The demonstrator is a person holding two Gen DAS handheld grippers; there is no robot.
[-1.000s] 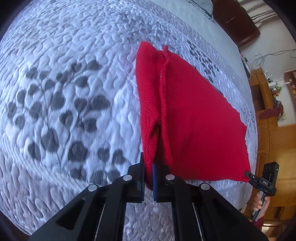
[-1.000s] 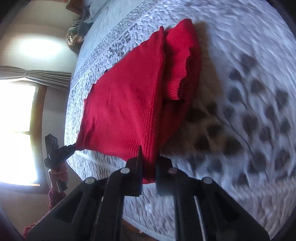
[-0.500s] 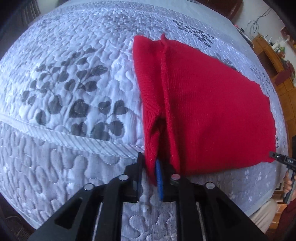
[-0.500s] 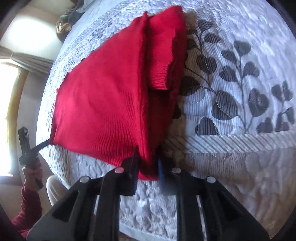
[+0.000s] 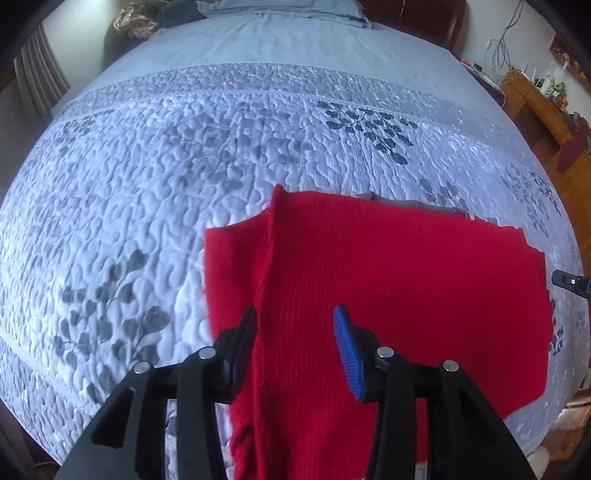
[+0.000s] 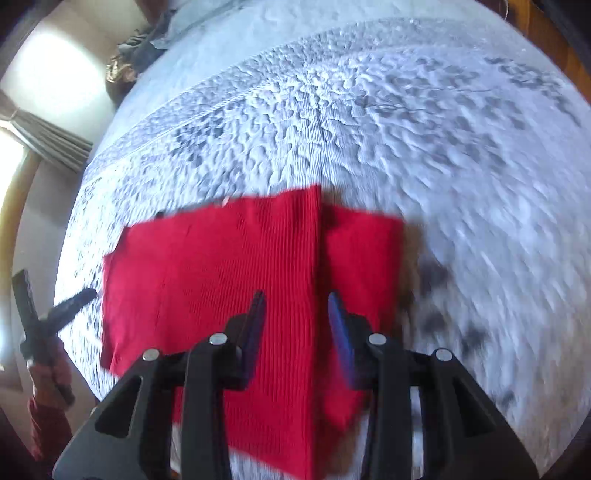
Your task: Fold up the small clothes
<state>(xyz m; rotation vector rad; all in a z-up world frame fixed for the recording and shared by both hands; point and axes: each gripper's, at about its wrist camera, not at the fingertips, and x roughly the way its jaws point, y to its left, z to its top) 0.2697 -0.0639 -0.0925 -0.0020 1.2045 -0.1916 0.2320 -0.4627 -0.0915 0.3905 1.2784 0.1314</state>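
Note:
A red knit garment (image 5: pixel 406 295) lies folded flat on the quilted bedspread (image 5: pixel 147 221), with a narrow folded strip along its left side. My left gripper (image 5: pixel 295 332) hovers over its near edge. Its jaws are opening, the blue pad (image 5: pixel 347 354) stands clear of the cloth, and nothing is pinched. In the right wrist view the same garment (image 6: pixel 221 277) lies under my right gripper (image 6: pixel 297 317), whose jaws are also opening and grip nothing. The left gripper (image 6: pixel 55 314) shows at the garment's far left corner, held by a hand (image 6: pixel 48 373) in a red sleeve.
A grey cloth edge (image 5: pixel 410 202) peeks out behind the garment. Pillows (image 5: pixel 280 9) and piled clothes (image 6: pixel 136 55) lie at the head of the bed. A wooden cabinet (image 5: pixel 546 110) stands at the right, and a curtained window (image 6: pixel 44 133) at the left.
Both grippers have let go of the red garment's near corners and opened. The garment, held stretched before, now lies flat on the quilt, and both views have tilted up toward the head of the bed.

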